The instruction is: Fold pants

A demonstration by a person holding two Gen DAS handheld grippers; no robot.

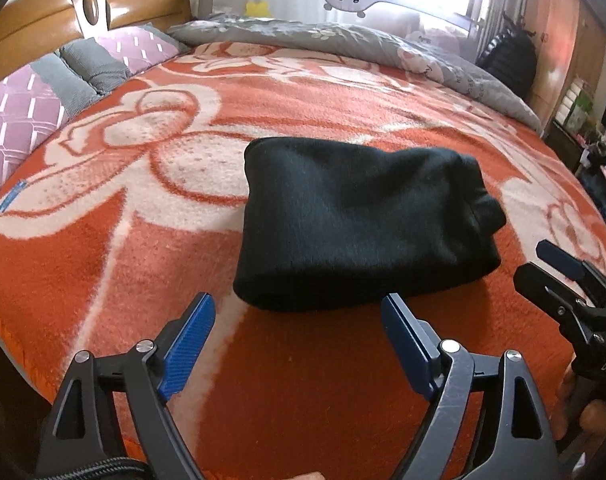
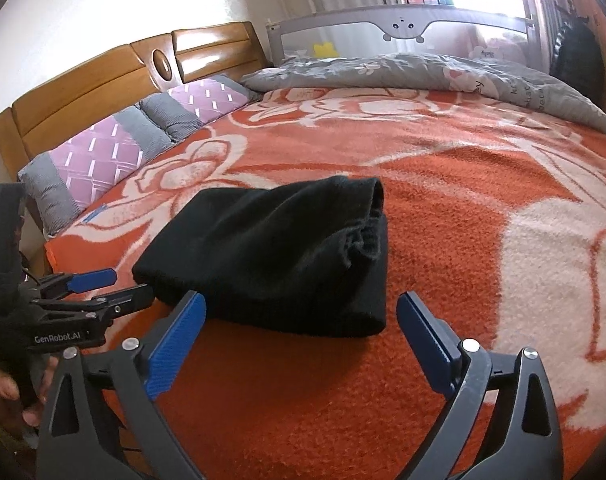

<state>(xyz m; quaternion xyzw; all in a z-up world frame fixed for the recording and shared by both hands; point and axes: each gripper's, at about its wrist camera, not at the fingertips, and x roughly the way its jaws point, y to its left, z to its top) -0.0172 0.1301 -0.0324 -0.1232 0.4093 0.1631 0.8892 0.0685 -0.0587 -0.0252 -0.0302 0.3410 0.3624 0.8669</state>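
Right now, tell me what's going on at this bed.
A person holds a gripper in each hand over an orange floral blanket. The black pants lie folded into a compact bundle on it. The left gripper and the right gripper are both open and empty, short of the bundle's near edge.

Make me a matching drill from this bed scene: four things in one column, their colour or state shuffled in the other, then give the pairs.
Things:
1. pants
2. blanket
3. headboard
4. left hand-held gripper

Descriptions:
A. orange with a pale flower pattern
B. glossy brown wood
C. jaws open, nothing between them
D. black, folded into a bundle

Pairs: 1-D, 2-A, 3-B, 4-C
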